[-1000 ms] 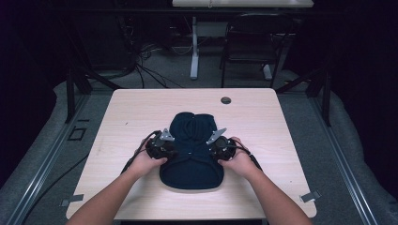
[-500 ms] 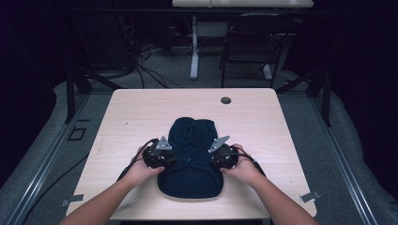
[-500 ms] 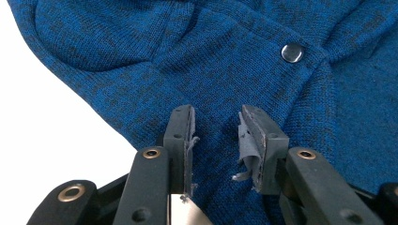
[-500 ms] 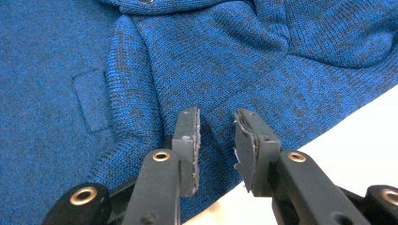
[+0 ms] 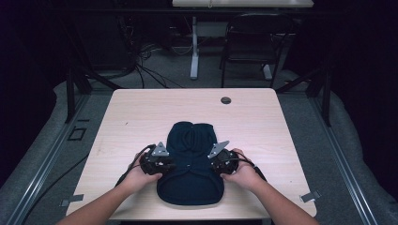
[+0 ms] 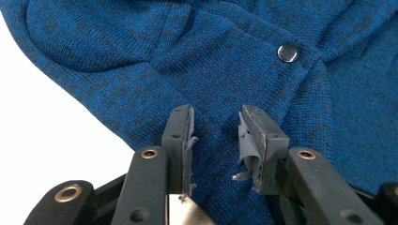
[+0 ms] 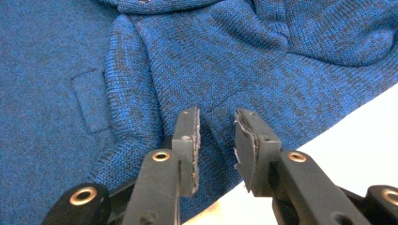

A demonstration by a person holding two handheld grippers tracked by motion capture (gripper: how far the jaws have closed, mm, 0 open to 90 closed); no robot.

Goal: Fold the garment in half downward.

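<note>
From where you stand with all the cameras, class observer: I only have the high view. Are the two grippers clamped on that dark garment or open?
Observer: In the left gripper view, the left gripper is open, with knit cloth showing in the gap between its jaws.
Operator: And the other one?
Observer: The right gripper is open too, its jaws over the garment's edge where the pale table begins.
Operator: Any fastening I cannot make out?
Observer: Yes, a round metal snap sits on a flap ahead of the left jaws.
Operator: What colour is the cloth up close?
Observer: Blue flecked with black, a knitted weave.
</note>
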